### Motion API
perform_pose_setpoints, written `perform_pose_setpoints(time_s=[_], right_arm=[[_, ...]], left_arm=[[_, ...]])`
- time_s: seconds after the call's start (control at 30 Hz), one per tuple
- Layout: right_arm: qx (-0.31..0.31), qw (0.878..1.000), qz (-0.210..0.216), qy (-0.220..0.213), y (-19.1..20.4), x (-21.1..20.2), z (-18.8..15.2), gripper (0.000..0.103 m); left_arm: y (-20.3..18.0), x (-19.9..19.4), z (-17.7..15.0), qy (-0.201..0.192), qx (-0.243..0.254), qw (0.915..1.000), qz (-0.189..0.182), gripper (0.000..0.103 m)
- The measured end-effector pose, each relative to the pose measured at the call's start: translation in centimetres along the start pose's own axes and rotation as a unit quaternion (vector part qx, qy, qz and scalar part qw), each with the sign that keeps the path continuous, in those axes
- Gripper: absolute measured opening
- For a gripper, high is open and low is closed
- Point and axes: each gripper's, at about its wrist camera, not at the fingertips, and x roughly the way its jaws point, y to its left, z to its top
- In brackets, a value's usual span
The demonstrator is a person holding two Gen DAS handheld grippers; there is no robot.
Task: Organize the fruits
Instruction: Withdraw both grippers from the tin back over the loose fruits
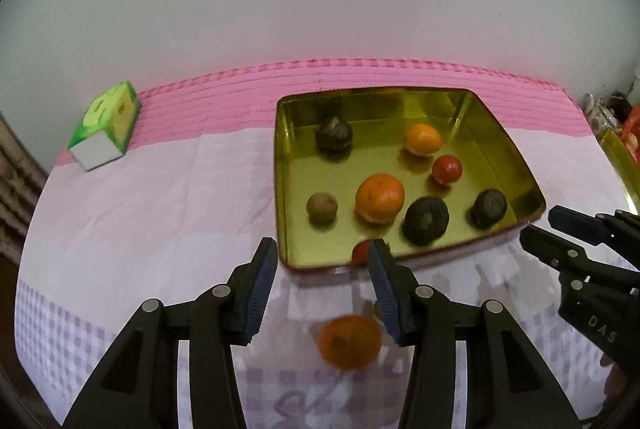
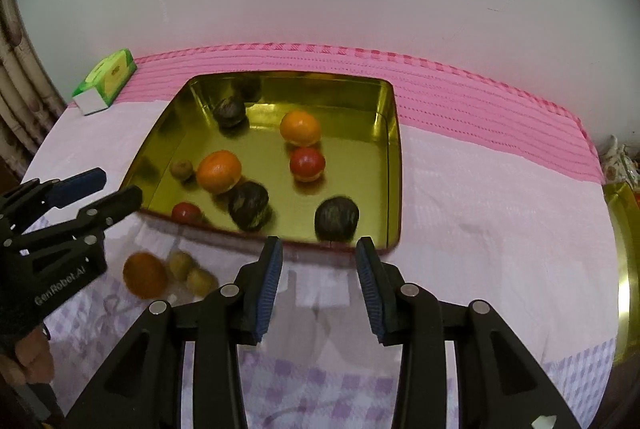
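Pink and white cloth covers the desk, and behind it stands a plain pale wall. On the cloth sits the square gold metal tin with oranges, red fruits and dark round fruits already inside. Outside, near the front edge of the tin, lie one round orange fruit and two small brown fruits. I see my left gripper just above this orange, its fingers partly open and holding nothing. My right gripper is also partly open and empty. I judge the sorting is about half done; next I should lower the left fingers around the orange and close gently.
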Motion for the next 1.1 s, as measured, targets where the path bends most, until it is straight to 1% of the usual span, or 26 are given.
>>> perform_pose_setpoints(time_s=[0.17,0.3,0.53,0.7,1.1], right_arm=[[0.001,1.0,0.001,0.006,0.0,-0.9,-2.5,0.036],[0.004,1.0,0.001,0.015,0.2,-1.0,-4.4,0.036],[0.002,0.999,0.013,0.038,1.4,-0.5,-7.4,0.036],[-0.005,0.999,0.019,0.047,2.3,0.0,-8.1,0.036],[-0.014,0.998,0.027,0.052,3.5,1.0,-7.9,0.036]], left_arm=[[1.2,-0.8,-2.1,0.008,-0.014,0.9998,0.012,0.049],[2.0,-1.2,-4.1,0.017,-0.024,0.9995,0.013,0.049],[2.5,-0.5,-7.8,0.044,-0.036,0.9982,0.019,0.049],[2.4,-0.3,-9.3,0.051,-0.036,0.9978,0.021,0.049],[3.0,0.4,-10.4,0.058,-0.045,0.9971,0.02,0.049]])
